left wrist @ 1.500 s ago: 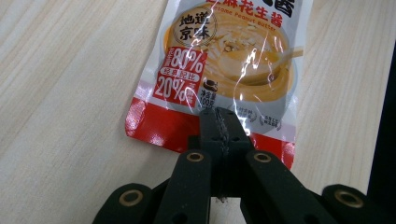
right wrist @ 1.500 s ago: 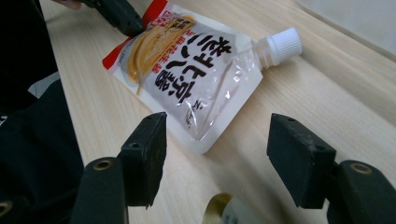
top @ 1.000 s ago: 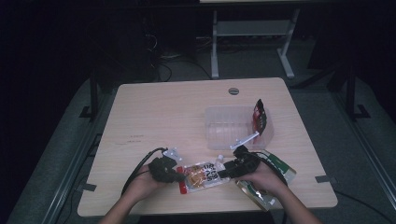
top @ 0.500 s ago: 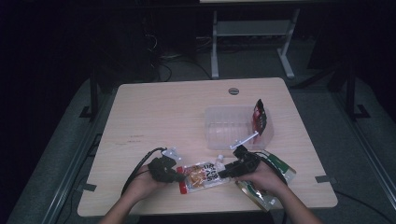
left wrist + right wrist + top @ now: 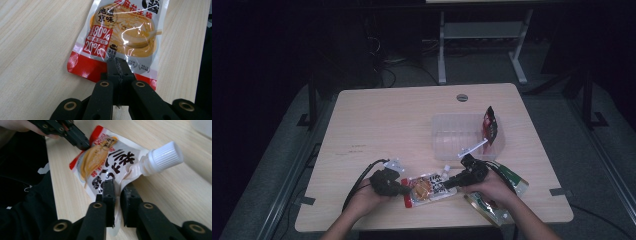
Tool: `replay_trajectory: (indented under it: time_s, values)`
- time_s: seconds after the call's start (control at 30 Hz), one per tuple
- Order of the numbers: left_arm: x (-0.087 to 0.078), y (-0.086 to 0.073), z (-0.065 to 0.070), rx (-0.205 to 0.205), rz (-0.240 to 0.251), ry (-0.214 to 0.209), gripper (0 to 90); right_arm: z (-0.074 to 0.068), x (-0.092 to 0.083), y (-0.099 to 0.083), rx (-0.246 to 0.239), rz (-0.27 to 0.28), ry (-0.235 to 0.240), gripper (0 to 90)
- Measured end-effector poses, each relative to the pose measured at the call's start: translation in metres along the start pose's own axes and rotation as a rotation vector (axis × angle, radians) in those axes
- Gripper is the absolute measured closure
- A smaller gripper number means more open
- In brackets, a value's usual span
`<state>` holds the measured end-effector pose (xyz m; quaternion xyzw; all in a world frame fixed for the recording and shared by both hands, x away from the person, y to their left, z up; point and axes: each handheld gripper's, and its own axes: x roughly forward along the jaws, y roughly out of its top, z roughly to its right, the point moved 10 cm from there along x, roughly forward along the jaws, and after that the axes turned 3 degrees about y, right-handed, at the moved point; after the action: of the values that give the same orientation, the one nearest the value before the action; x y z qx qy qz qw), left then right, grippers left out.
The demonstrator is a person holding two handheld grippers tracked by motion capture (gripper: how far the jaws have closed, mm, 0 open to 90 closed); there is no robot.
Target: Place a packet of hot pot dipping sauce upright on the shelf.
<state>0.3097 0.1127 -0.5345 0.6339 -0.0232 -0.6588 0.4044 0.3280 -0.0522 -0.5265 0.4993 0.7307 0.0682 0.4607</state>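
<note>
A spouted sauce pouch printed with noodles lies flat near the table's front edge between both hands. My left gripper is shut on its red bottom edge, with the jaw tips clamped over the seal. My right gripper is at the other end. Its jaws have just been closing and now pinch the pouch's white top corner beside the white screw cap. The left gripper shows at the far end in the right gripper view.
A clear plastic tub stands behind the right hand, with a red snack packet leaning at its right wall. A green packet lies under the right forearm. The light wooden table has a cable hole at the back.
Both hands and the pouch keep their places. The right gripper's jaws look nearer together on the pouch's spout end than before.
</note>
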Motion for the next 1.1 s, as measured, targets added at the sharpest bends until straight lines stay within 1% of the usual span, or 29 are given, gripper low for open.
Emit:
replay_trajectory:
  time_s: [0.1,0.17,0.23,0.27,0.37,0.47,0.53,0.67,0.7,0.8,0.87,0.9,0.93,1.0,1.03,1.07,1.1]
  values:
    - [0.0,0.0,0.0,-0.003,0.002,-0.003,90.0,-0.003,-0.001,0.003,-0.042,0.01,0.002,88.1]
    - [0.0,0.0,0.0,0.0,0.003,-0.002,90.0,-0.007,-0.002,0.005,-0.064,0.021,0.006,89.4]
    - [0.0,0.0,0.0,0.008,0.003,-0.001,90.0,-0.011,-0.004,0.007,-0.085,0.046,0.035,89.9]
    - [0.0,0.0,0.0,0.008,0.003,-0.002,90.0,-0.014,-0.005,0.008,-0.087,0.051,0.048,89.9]
    - [0.0,0.0,0.0,0.005,0.001,-0.009,90.0,-0.022,-0.007,0.012,-0.11,0.087,0.093,90.0]
    - [0.0,0.0,0.0,0.013,0.002,-0.008,90.0,-0.03,-0.008,0.014,-0.116,0.103,0.121,90.0]
    - [0.0,0.001,0.0,0.021,-0.001,0.001,89.9,-0.034,-0.009,0.017,-0.131,0.123,0.138,90.0]
    - [0.001,0.006,0.003,0.03,0.023,0.008,89.9,-0.045,-0.012,0.023,-0.153,0.155,0.171,90.0]
    - [0.001,0.007,0.003,0.039,0.021,0.008,89.9,-0.05,-0.013,0.025,-0.159,0.169,0.185,90.0]
    - [0.002,0.011,0.007,0.041,0.046,-0.004,89.9,-0.059,-0.015,0.031,-0.183,0.192,0.196,90.0]
    - [0.001,0.015,0.012,0.042,0.069,-0.021,89.9,-0.065,-0.017,0.036,-0.202,0.21,0.209,90.0]
    - [0.001,0.016,0.013,0.049,0.075,-0.025,89.9,-0.068,-0.018,0.037,-0.203,0.213,0.215,90.0]
    - [0.001,0.019,0.015,0.056,0.085,-0.027,89.9,-0.069,-0.018,0.039,-0.216,0.221,0.212,90.0]
    - [0.0,0.022,0.019,0.062,0.102,-0.039,89.8,-0.074,-0.02,0.042,-0.223,0.225,0.212,90.0]
    - [0.0,0.024,0.021,0.07,0.109,-0.045,89.8,-0.075,-0.02,0.044,-0.239,0.232,0.212,90.0]
    - [0.0,0.027,0.023,0.073,0.119,-0.05,89.8,-0.077,-0.021,0.044,-0.233,0.23,0.211,90.0]
    - [0.0,0.029,0.024,0.078,0.127,-0.054,89.8,-0.078,-0.022,0.046,-0.244,0.239,0.212,90.0]
